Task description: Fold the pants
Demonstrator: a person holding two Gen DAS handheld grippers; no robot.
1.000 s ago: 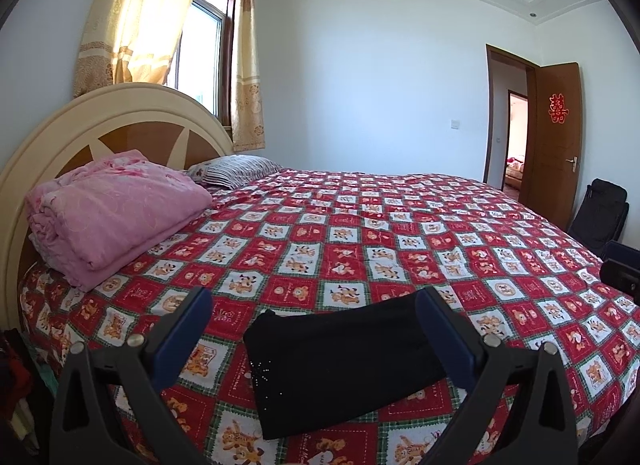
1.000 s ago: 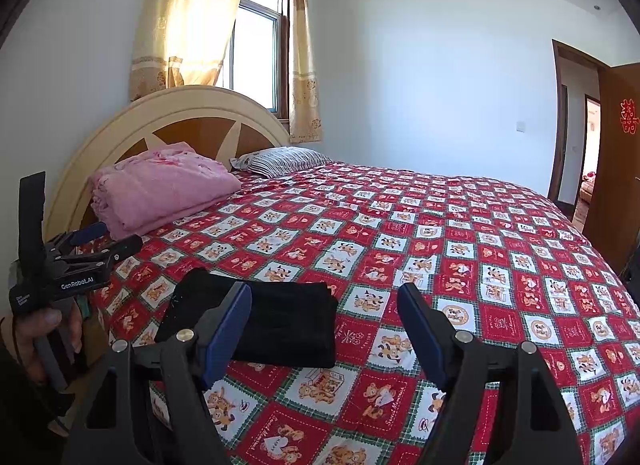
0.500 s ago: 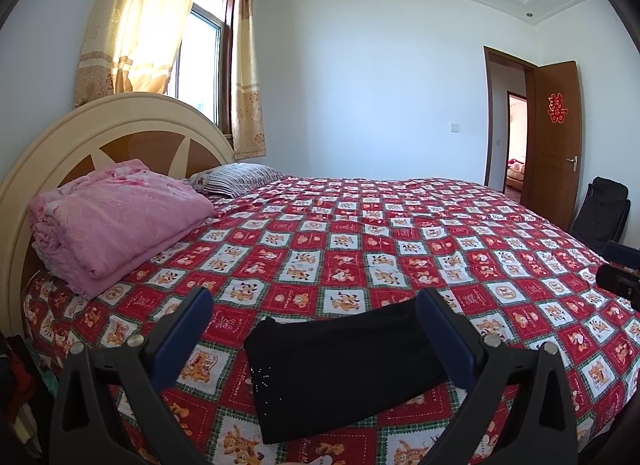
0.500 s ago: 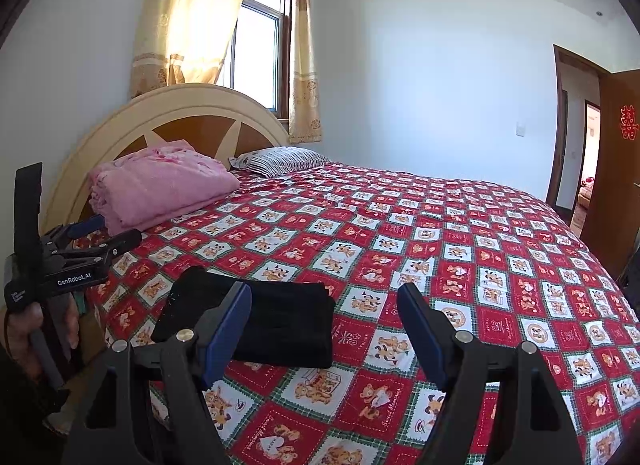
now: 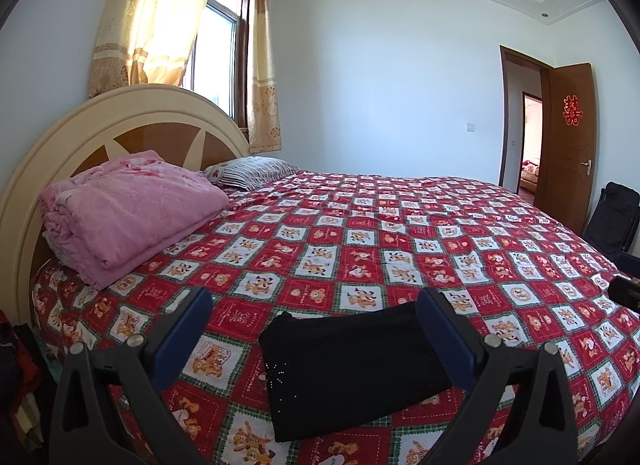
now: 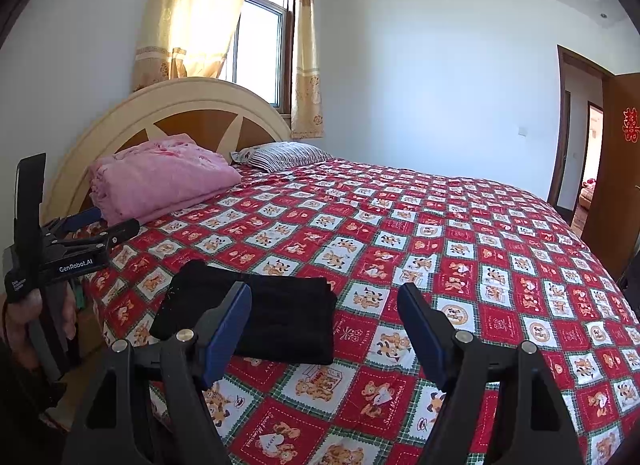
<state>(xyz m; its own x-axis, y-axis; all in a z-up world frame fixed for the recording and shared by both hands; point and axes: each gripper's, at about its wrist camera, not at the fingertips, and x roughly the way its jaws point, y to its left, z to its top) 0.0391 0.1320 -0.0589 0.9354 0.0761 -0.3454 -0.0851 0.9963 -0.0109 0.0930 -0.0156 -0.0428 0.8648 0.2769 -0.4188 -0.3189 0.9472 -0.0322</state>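
Both tongs, left tongs (image 5: 314,315) and right tongs (image 6: 324,307), hang open and empty above the folded black pants (image 5: 352,365) on the bed (image 5: 400,233); folding looks done, so next comes withdrawal.

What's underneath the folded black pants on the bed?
The black pants lie folded on the red checkered bedspread, near the bed's edge. Cartoon squares show all around them; the patch directly beneath is covered, so anything there cannot be seen.

Black pants (image 6: 260,317), folded into a flat rectangle, lie on the bed's near edge.
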